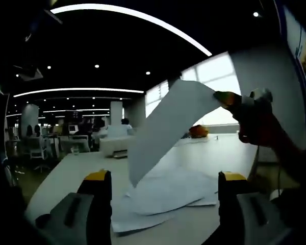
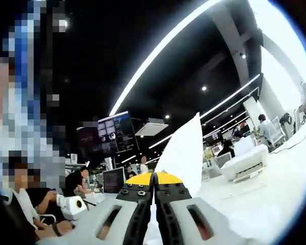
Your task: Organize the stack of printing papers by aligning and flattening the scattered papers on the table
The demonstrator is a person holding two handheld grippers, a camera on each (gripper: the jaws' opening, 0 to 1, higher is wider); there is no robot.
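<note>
In the left gripper view, the left gripper (image 1: 163,186) hangs wide open just above the tabletop (image 1: 71,176), its two yellow-tipped jaws well apart and holding nothing. Between and beyond them lies the scattered stack of papers (image 1: 163,196), white sheets overlapping at loose angles on the pale surface. Above the stack, a single sheet (image 1: 166,130) is lifted clear, slanting up to the right, where the right gripper (image 1: 225,97) pinches its upper corner. In the right gripper view, that gripper (image 2: 154,179) has its jaws pressed together with the sheet (image 2: 186,153) rising between them as a white pointed shape. Behind it stretches an office with ceiling light strips, a hanging monitor (image 2: 117,133), and seated people (image 2: 74,181) at desks.
</note>
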